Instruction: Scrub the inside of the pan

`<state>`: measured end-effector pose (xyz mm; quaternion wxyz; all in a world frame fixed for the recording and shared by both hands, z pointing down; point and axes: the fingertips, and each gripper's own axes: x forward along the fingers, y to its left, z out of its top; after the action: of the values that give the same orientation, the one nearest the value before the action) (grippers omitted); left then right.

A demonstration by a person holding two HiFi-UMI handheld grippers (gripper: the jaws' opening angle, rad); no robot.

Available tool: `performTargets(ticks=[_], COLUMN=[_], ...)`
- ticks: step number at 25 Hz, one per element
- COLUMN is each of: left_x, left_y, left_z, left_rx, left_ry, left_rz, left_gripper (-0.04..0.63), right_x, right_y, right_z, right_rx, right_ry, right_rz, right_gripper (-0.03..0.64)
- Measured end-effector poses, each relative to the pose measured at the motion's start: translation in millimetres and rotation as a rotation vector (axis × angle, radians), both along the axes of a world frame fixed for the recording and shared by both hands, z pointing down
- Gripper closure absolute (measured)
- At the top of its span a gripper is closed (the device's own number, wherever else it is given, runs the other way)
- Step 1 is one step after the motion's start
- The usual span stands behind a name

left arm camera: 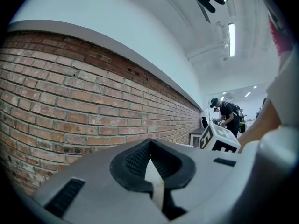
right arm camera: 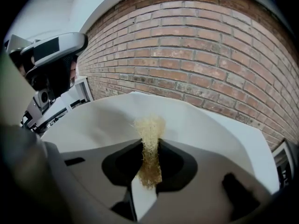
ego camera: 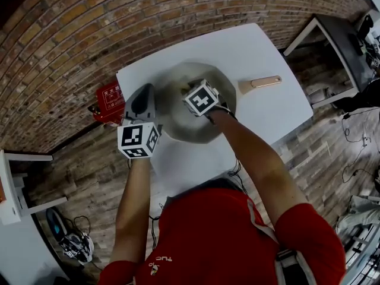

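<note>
A round pale pan (ego camera: pixel 178 132) with a wooden handle (ego camera: pixel 261 82) pointing right sits on the white table (ego camera: pixel 261 46). My right gripper (ego camera: pixel 193 92) is down inside the pan, its marker cube on top. In the right gripper view the right gripper (right arm camera: pixel 150 146) is shut on a tuft of tan fibrous scrubber (right arm camera: pixel 149 129), whose tip stands against the pan's pale inner wall (right arm camera: pixel 201 125). My left gripper (ego camera: pixel 146 89) is at the pan's left rim. In its own view the left gripper (left arm camera: pixel 149 143) is shut, with nothing seen between the jaws and the pan out of sight.
A red box (ego camera: pixel 110 100) lies on the wooden floor by the brick wall (ego camera: pixel 89 34). White furniture stands at the far left (ego camera: pixel 12 183) and a dark-topped table at the upper right (ego camera: pixel 338 40). Cables trail over the floor. A person (left arm camera: pixel 227 113) works far back.
</note>
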<state>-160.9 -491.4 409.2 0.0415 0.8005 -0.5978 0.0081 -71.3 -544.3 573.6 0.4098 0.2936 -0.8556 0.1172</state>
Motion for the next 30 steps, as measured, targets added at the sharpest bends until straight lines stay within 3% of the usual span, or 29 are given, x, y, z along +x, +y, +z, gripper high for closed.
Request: performTargets(ticks=[6,12,16,19,24,30], left_x=[7.0,2.6,-2.9,-3.9,-4.7,-6.1], left_y=[10.6,20.5,25.9,28.4,31.3,28.8], left_z=[-8.0,-15.3,-17.6,-19.0,-16.6,-13.6], left_rx=[0.012,0.025,0.030,0.032,0.026,0.023], left_ry=[-0.011,-0.012,-0.012,-0.013,-0.010,0.000], left_rz=[-0.001,-0.022,-0.033,-0.034,-0.031,-0.026], left_gripper=[0.581,0.581,0.581,0.581,0.581,0.581], right_x=[7.1,-31.2,-47.7,-51.6,-19.7,26.8], right_y=[7.4,49.5,82.9,88.4,77.8,50.0], right_z=[-10.4,-32.8,-24.4,-12.7,6.7,2.6], right_rx=[0.000,-0.007,-0.060,-0.047,-0.055,-0.028], right_ry=[-0.025,-0.072,-0.030,0.006,0.103,0.145], right_rz=[-0.003,-0.140,-0.230,-0.266,-0.218,-0.120], right_gripper=[0.529,0.529,0.529,0.529,0.529,0.529])
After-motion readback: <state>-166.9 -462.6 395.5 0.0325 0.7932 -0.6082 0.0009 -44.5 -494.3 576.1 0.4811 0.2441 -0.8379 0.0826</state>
